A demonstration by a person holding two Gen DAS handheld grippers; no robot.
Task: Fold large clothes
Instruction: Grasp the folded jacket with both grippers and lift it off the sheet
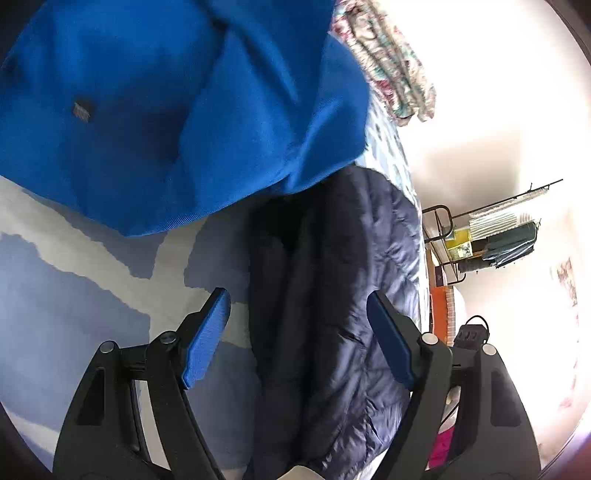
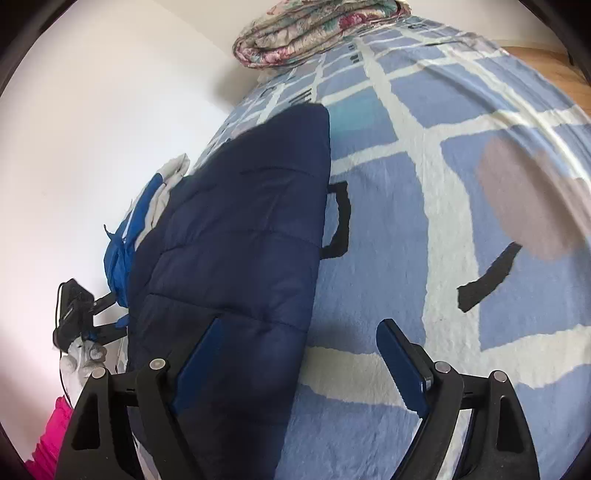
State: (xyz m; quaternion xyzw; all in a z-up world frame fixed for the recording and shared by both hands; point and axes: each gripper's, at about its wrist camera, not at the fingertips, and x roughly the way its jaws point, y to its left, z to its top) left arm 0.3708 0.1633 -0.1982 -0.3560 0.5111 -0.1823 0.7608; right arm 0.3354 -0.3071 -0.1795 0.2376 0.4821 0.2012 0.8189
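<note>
Both tools stand wide open, gripping nothing. The navy puffer jacket point(image 1: 332, 295) lies on the bed point(image 2: 443, 221) straight ahead of the left tool point(image 1: 299, 332), and ahead-left of the right tool point(image 2: 299, 354). A bright blue garment point(image 1: 166, 110) lies beyond the left tool.

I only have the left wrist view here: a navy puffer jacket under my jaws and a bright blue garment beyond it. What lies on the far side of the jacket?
Observer: Bare bedspread, blue squares on white, with nothing lying on it next to the puffer jacket.
Operator: Is the right gripper holding anything?
Observer: No. The right gripper has its jaws open over the jacket's near edge, gripping nothing.
Operator: How does that jacket edge look?
Observer: It runs straight along the bedspread, so the jacket looks already folded lengthwise.
Operator: Anything at the head of the bed?
Observer: A folded floral quilt sits at the far end, apart from the jacket.
</note>
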